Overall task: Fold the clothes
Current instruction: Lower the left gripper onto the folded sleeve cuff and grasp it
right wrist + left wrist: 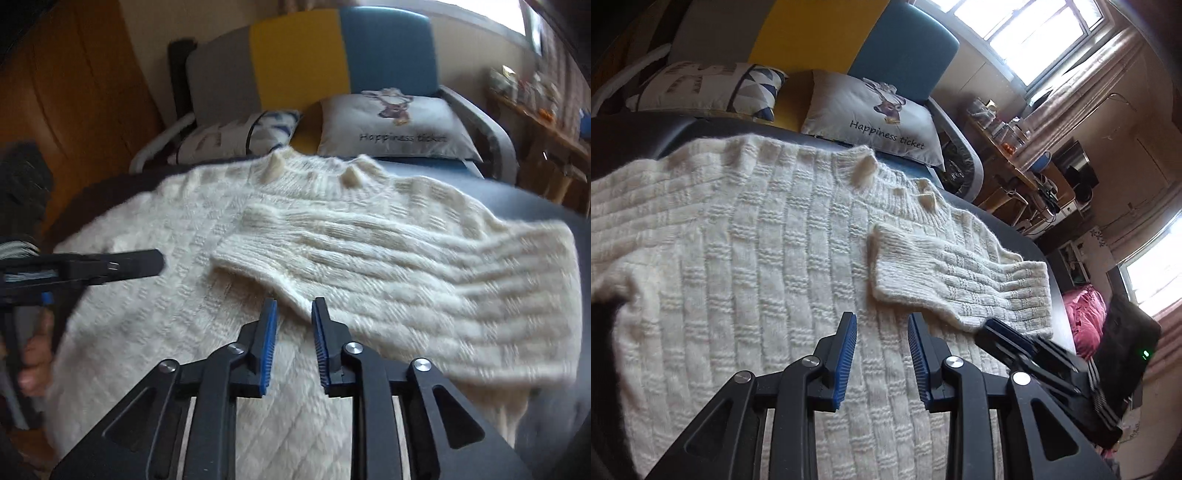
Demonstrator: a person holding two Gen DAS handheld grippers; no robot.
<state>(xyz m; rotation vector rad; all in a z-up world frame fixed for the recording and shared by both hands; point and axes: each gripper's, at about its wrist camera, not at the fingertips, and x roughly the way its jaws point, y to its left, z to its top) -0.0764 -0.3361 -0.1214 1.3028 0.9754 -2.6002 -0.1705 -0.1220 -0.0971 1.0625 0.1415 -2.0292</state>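
- Lying flat on a dark blue padded surface (1030,243), the cream chunky-knit sweater (738,258) has its collar toward two printed cushions (871,118) and a grey, yellow and blue chair back (306,55).
- One ribbed sleeve (956,280) is already folded across the body of the sweater, with its cuff resting near the middle of the chest.
- On the left gripper (882,354), the blue-padded fingers (846,358) stand apart with nothing between them; it hovers over the lower body of the knit.
- On the right gripper (293,347), the fingers (267,350) are also apart and empty, sitting just beside the lower edge of the folded sleeve; no fabric is pinched.
- By my reading, the sleeve fold on this side is finished and the task is at an early-to-middle stage.
- Next would likely be the opposite sleeve, which runs out of view on the left gripper's side, and then the body folds.
- That move calls for a firm pinch through the thick, fuzzy knit, which could sag or drag the laid sleeve out of place.
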